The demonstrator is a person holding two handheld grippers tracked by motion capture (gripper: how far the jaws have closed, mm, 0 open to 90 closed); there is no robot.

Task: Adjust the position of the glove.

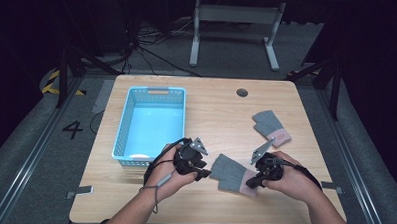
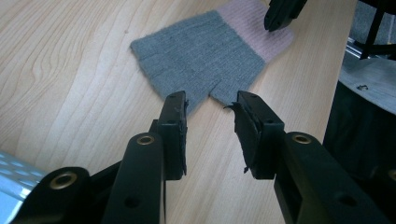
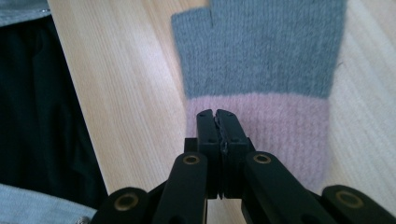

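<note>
One wooden surface (image 1: 211, 107) carries one blue basket (image 1: 153, 123), beyond the left tool (image 1: 203, 173), and two grey gloves with pink cuffs. The near glove (image 1: 232, 174) lies flat between both tools; the far glove (image 1: 271, 127) lies beyond the right tool (image 3: 217, 114). Left tool: jaws part-open, straddling the near glove's finger edge. Right tool: jaws closed, tips at the pink cuff (image 3: 261, 135). Both hands angle inward.

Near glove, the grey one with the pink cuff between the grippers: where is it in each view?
High view: near glove lies low centre on the table, between the left gripper and right gripper.
Left gripper view: upper centre, just past the open jaws.
Right gripper view: upper centre to right, ahead of the shut jaws.
Shared landmark: its pink cuff, where the right gripper sits.
</note>
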